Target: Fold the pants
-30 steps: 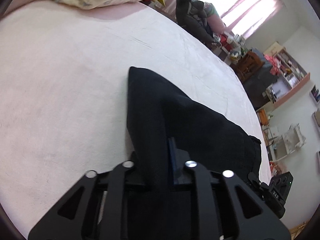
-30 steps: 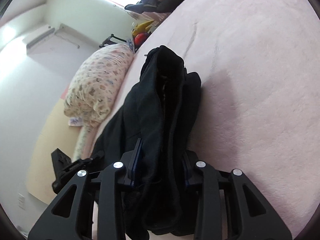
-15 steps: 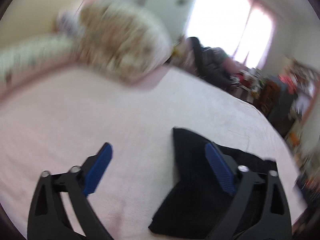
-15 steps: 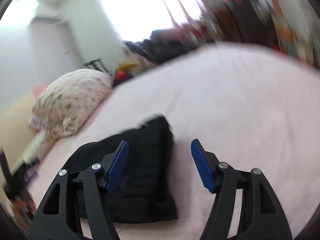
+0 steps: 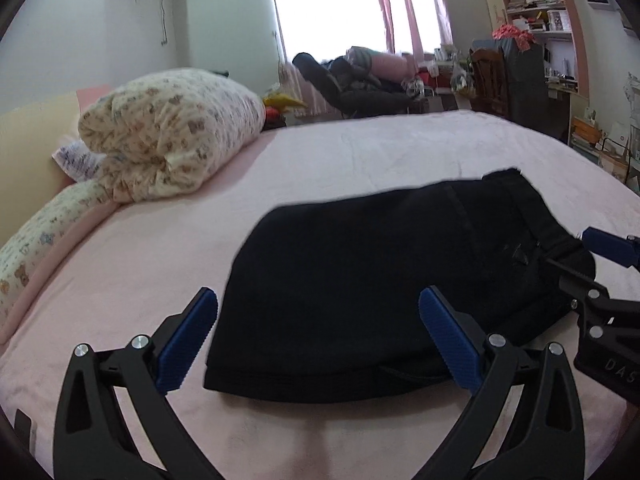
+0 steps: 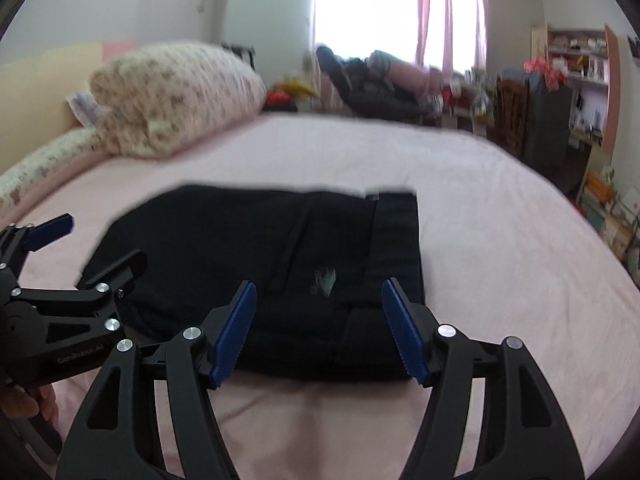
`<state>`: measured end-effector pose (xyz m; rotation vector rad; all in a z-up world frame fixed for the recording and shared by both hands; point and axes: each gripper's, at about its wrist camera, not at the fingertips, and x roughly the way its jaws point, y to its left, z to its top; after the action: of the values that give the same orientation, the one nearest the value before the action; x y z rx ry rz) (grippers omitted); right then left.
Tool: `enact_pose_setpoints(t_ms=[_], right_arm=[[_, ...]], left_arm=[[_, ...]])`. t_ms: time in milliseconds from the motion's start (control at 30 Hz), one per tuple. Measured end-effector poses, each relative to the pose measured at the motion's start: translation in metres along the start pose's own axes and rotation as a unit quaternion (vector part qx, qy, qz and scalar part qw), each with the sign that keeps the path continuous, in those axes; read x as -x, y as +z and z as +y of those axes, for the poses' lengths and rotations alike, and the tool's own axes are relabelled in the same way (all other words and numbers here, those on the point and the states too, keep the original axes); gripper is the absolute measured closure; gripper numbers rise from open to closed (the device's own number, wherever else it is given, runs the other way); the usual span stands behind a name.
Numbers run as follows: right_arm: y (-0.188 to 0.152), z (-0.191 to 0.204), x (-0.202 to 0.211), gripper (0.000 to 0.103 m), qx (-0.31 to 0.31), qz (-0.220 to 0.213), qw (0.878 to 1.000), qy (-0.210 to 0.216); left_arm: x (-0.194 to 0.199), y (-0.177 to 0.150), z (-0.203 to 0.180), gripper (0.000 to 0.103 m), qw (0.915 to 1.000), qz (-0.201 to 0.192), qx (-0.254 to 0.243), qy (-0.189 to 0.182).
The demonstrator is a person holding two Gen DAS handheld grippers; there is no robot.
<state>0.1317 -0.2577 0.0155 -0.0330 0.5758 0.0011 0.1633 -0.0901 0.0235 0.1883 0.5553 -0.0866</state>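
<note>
pants: black pants (image 5: 380, 280) lie folded into a flat bundle on the pink bed (image 5: 360, 152).
handling: soft, limp, light; best pinched at a thick folded edge.
left gripper (image 5: 320, 336): wide open, empty.
right gripper (image 6: 320, 328): partly open, empty.
change: a second ago both clamped the cloth; now released and pulled back.

The pants (image 5: 360, 280) are black matt cloth, thick-looking, with stitched seams and a ribbed band along the near edge. The bed (image 5: 360, 152) wears a pale pink, soft, faintly napped cover. At far left, the pillow (image 5: 172, 132) is cream printed cotton-like cloth, creased. The left gripper (image 5: 318, 336) and the right gripper (image 6: 318, 328) are matt black plastic with bright metal screw heads; their pads (image 5: 448, 336) are blue, ridged and rubbery-looking.
</note>
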Motion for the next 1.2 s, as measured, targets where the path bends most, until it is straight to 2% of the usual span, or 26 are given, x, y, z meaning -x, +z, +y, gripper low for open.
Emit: enact_pose_setpoints(t_ms=[100, 167, 233, 333, 433, 533, 600, 800, 967, 1067, 1200], right_arm=[[-0.012, 0.002, -0.019, 0.035, 0.007, 0.054, 0.998, -0.019], [-0.016, 0.005, -0.021, 0.035, 0.015, 0.060, 0.998, -0.026], [-0.018, 0.007, -0.023, 0.034, 0.023, 0.066, 0.997, -0.032], [-0.022, 0.007, -0.025, 0.033, 0.023, 0.068, 0.997, -0.034], [-0.021, 0.005, -0.021, 0.032, 0.020, 0.061, 0.998, -0.025], [-0.019, 0.000, 0.004, 0.031, 0.007, 0.033, 0.999, -0.015], [-0.021, 0.002, 0.030, 0.012, 0.004, 0.004, 1.000, -0.013], [-0.054, 0.016, 0.103, 0.004, -0.017, -0.070, 0.997, -0.016], [-0.080, 0.028, 0.118, 0.004, -0.023, -0.076, 0.997, -0.025], [-0.082, 0.034, 0.118, 0.004, -0.013, -0.075, 0.996, -0.042], [-0.084, 0.035, 0.117, 0.004, -0.027, -0.071, 0.996, -0.042]], left_arm=[[-0.018, -0.011, 0.001, 0.002, 0.9987, 0.049, 0.011, -0.004], [-0.036, -0.019, 0.006, 0.002, 0.9950, 0.096, 0.026, -0.015], [-0.045, -0.022, 0.008, 0.002, 0.9927, 0.114, 0.032, -0.022], [-0.045, -0.023, 0.006, 0.002, 0.9930, 0.115, 0.024, -0.015], [-0.039, -0.022, 0.010, 0.002, 0.9935, 0.108, 0.033, -0.019], [-0.012, -0.021, 0.020, 0.002, 0.9955, 0.073, 0.058, -0.019], [0.009, -0.024, 0.027, 0.002, 0.9963, 0.048, 0.069, -0.017], [0.073, -0.054, 0.036, 0.002, 0.9979, -0.001, 0.063, -0.014], [0.099, -0.076, 0.034, 0.002, 0.9984, 0.004, 0.055, -0.006], [0.106, -0.082, 0.036, 0.002, 0.9979, 0.001, 0.065, -0.009], [0.117, -0.092, 0.032, 0.002, 0.9977, -0.003, 0.067, 0.007]])
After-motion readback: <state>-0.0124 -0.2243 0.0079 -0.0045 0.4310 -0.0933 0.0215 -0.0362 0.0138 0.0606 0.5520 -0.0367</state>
